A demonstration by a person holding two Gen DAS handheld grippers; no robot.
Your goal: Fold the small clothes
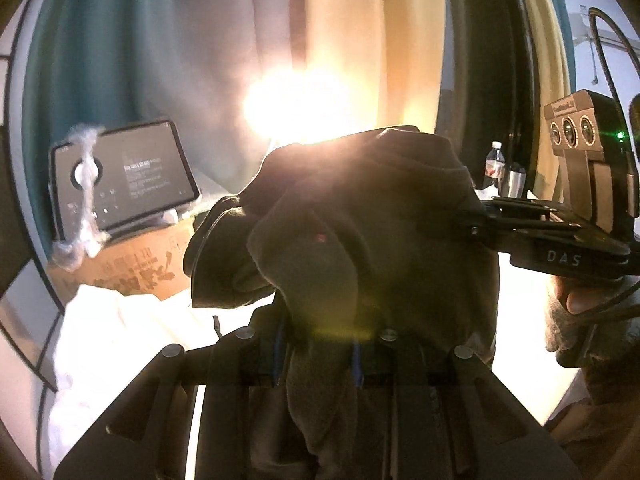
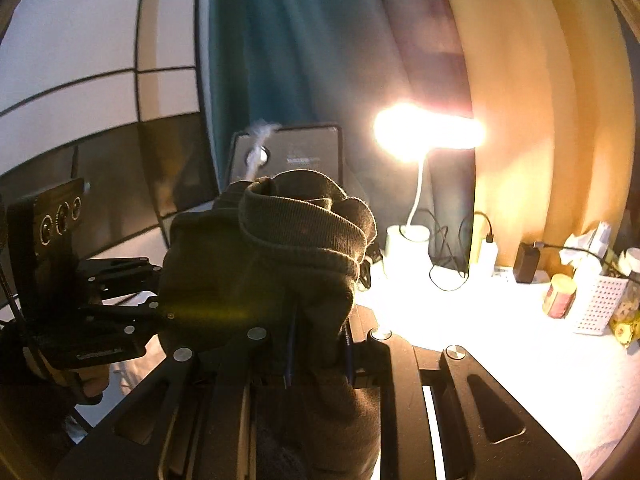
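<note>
1. The left claw (image 1: 320,356) is closed narrow on a dark ribbed sock (image 1: 360,216); the cloth is bunched between its fingers.
2. The right claw (image 2: 320,356) grips the same sock (at its ribbed cuff (image 2: 304,224)).
3. The sock hangs in the air above the white worktop (image 2: 500,344); a lit lamp (image 2: 430,132) stands behind.

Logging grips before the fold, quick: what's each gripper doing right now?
Left gripper: closed on the dark garment.
Right gripper: closed on the same garment, near its ribbed cuff.
</note>
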